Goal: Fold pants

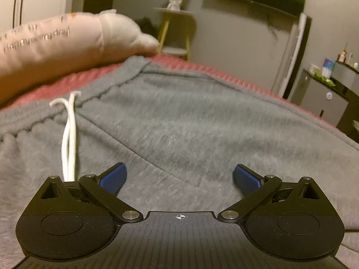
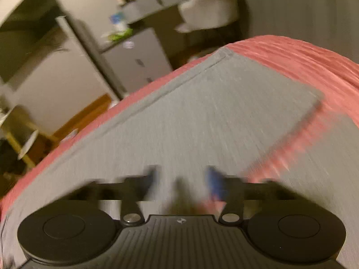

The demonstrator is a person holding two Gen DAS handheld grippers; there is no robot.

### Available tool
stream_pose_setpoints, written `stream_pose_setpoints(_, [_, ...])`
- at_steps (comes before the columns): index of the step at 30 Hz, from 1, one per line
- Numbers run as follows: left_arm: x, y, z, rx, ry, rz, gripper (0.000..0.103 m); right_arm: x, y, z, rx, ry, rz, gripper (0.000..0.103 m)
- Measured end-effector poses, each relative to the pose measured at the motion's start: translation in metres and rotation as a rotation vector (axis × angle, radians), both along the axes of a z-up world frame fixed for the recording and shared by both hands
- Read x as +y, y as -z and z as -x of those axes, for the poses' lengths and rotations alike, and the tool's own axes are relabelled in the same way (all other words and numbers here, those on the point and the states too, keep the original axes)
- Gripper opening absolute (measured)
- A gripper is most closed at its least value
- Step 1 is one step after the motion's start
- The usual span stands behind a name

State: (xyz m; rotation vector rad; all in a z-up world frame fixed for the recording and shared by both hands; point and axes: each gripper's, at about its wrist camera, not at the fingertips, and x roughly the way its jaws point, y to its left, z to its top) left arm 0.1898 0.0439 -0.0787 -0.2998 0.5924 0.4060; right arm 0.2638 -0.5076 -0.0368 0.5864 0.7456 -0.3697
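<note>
Grey sweatpants (image 1: 179, 116) lie spread on a red bedspread (image 1: 67, 83). The left wrist view shows their gathered waistband (image 1: 29, 121) at the left, with a white drawstring (image 1: 69, 139) trailing toward me. My left gripper (image 1: 179, 177) hovers low over the hip area, blue pads (image 1: 114, 177) wide apart and nothing between them. In the blurred right wrist view, a grey pant leg (image 2: 202, 112) runs to its hem (image 2: 314, 109) at the right. My right gripper (image 2: 182, 179) sits low over this leg with its fingers (image 2: 214, 179) partly apart. A gap shows, with grey cloth under it.
A pale pillow (image 1: 56, 42) with printed lettering lies on the bed beyond the waistband. Past the bed edge stand a yellow-legged side table (image 1: 175, 29), a grey cabinet (image 1: 325, 98) (image 2: 139, 58) with small items on top, and a wooden floor (image 2: 85, 114).
</note>
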Motion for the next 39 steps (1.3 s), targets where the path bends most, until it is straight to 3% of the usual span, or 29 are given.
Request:
stream_pose_setpoints(3, [-0.006,0.001,-0.001,0.003,0.002,-0.036,0.103,-0.015,-0.004,-0.066,-0.008,0.096,0.005,0.035])
stream_pose_setpoints(5, [-0.008,0.003,0.0,0.001,0.001,-0.04,0.103,-0.021,-0.004,-0.102,-0.021,0.13,0.006,0.067])
stream_pose_setpoints(9, [-0.009,0.007,-0.003,-0.01,-0.002,-0.04,0.103,-0.019,0.011,-0.16,0.086,0.188,0.039,0.072])
stream_pose_setpoints(12, [-0.008,0.007,0.002,-0.02,-0.005,-0.047,0.103,-0.016,0.025,-0.176,0.149,0.26,0.096,0.064])
stream_pose_setpoints(14, [-0.008,0.007,0.002,-0.023,-0.005,-0.045,0.103,-0.007,0.024,-0.172,0.165,0.282,0.158,0.029])
stream_pose_setpoints(15, [-0.007,0.007,0.001,-0.024,-0.005,-0.042,0.103,-0.009,0.024,-0.166,0.152,0.282,0.151,0.025])
stream_pose_setpoints(17, [-0.007,0.006,0.002,-0.024,-0.005,-0.038,0.103,-0.014,0.022,-0.149,0.121,0.262,0.119,0.007])
stream_pose_setpoints(18, [-0.006,0.006,0.001,-0.021,-0.004,-0.035,0.103,-0.017,0.016,-0.141,0.097,0.251,0.088,0.004])
stream_pose_setpoints(22, [0.0,0.005,0.001,-0.029,0.002,0.003,0.103,-0.02,-0.015,-0.073,-0.049,0.244,0.062,0.003])
stream_pose_setpoints(28, [0.005,0.003,0.002,-0.048,0.004,0.034,0.103,0.017,-0.051,0.106,-0.215,0.249,0.09,0.002])
stream_pose_setpoints(30, [0.01,0.002,0.006,-0.073,0.005,0.066,0.103,0.026,-0.041,0.165,-0.219,0.29,0.088,0.002])
stream_pose_setpoints(33, [0.019,0.001,0.012,-0.113,0.012,0.126,0.103,0.02,0.001,0.226,-0.109,0.357,0.042,0.002])
stream_pose_setpoints(35, [0.025,-0.002,0.017,-0.133,0.023,0.168,0.103,0.007,0.029,0.257,-0.056,0.437,-0.054,0.007])
stream_pose_setpoints(37, [0.029,-0.007,0.02,-0.125,0.032,0.191,0.103,-0.005,0.044,0.281,-0.13,0.442,-0.174,0.007])
stream_pose_setpoints(39, [0.031,-0.015,0.02,-0.092,0.049,0.21,0.103,-0.011,0.044,0.287,-0.18,0.433,-0.22,0.01])
